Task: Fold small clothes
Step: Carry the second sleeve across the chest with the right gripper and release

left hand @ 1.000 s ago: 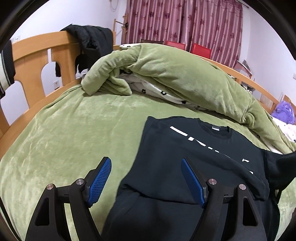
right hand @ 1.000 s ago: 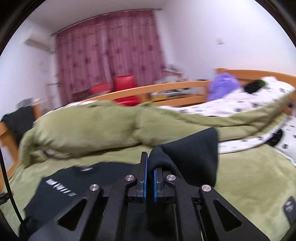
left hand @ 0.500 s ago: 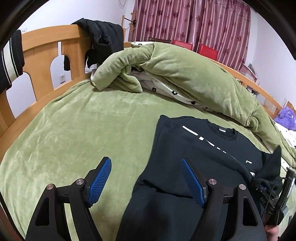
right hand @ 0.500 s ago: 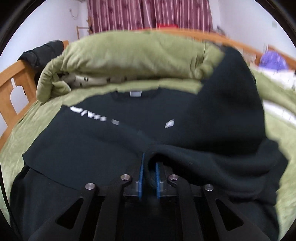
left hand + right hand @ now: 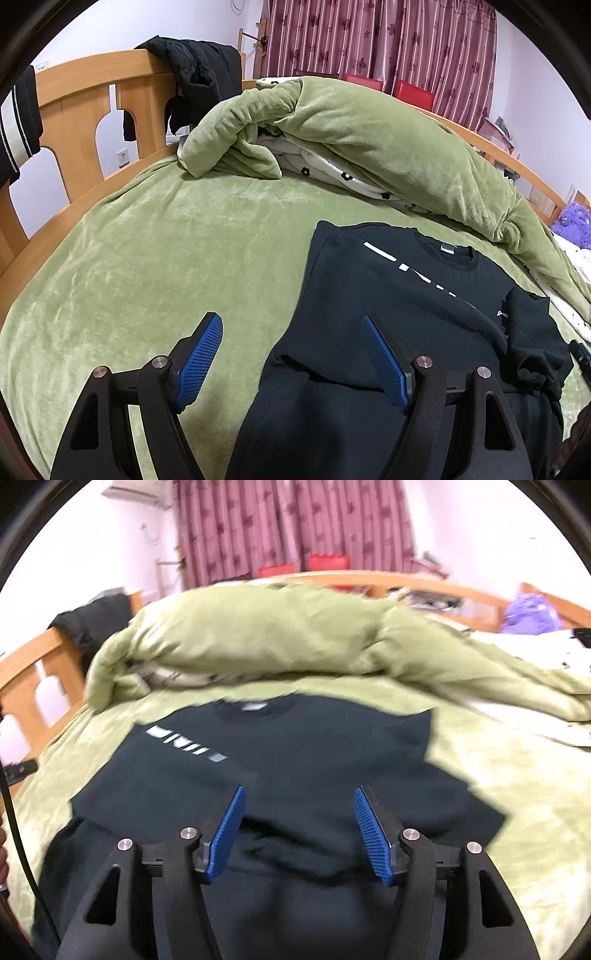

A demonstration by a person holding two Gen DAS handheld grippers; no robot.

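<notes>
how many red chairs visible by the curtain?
2. One red chair back sits left, the other red chair back right of it, both behind the wooden bed rail before the maroon curtain. Only their tops show; more may be hidden.

The left gripper (image 5: 291,360) points forward and downward, its two blue-padded fingers (image 5: 201,360) spread wide with nothing pressed between them — the right-hand pad hangs over dark cloth, the left-hand pad over bare bedding, neither gripping. Its black linkage arms splay out symmetrically toward the camera.

The right gripper (image 5: 298,834) also tilts downward, and its jaws are opening — the ribbed blue pads (image 5: 371,840) stand apart, with dark fabric lying below and between them but not pinched by either pad. That view is motion-blurred. At its left edge a sliver of the person's hand shows beside a black cable.
</notes>
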